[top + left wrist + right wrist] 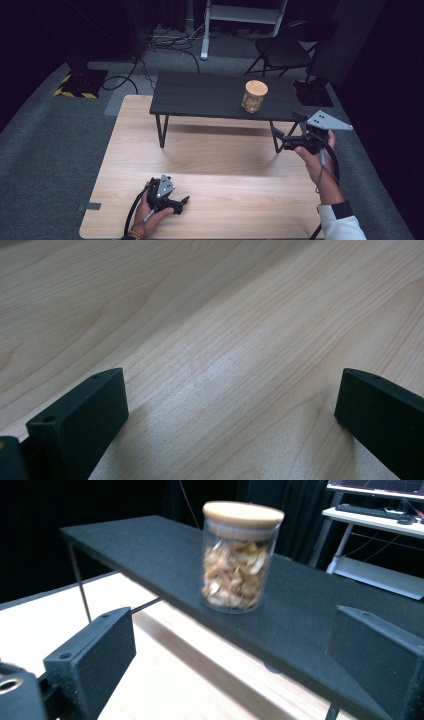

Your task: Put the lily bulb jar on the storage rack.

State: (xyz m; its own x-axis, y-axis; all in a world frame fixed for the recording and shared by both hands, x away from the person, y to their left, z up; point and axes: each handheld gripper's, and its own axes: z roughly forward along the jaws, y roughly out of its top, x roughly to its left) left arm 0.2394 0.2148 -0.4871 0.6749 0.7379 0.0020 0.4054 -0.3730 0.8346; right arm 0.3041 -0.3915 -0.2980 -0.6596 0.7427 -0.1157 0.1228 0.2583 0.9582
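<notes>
With both grippers' jaws wide, the lidded glass jar (241, 557) near the black shelf's (200, 95) right edge should be approached level by the right gripper (281, 137).

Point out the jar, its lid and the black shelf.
jar (234, 577), right gripper view, glass side.
lid (243, 513), right gripper view, wooden top.
black shelf (200, 95), high view, bare top surface.

A clear glass jar (254, 96) (240, 557) with a flat wooden lid, shut, stands upright on the low black shelf (200, 95) (310, 615) toward its right end, mostly full of pale dried pieces.
</notes>
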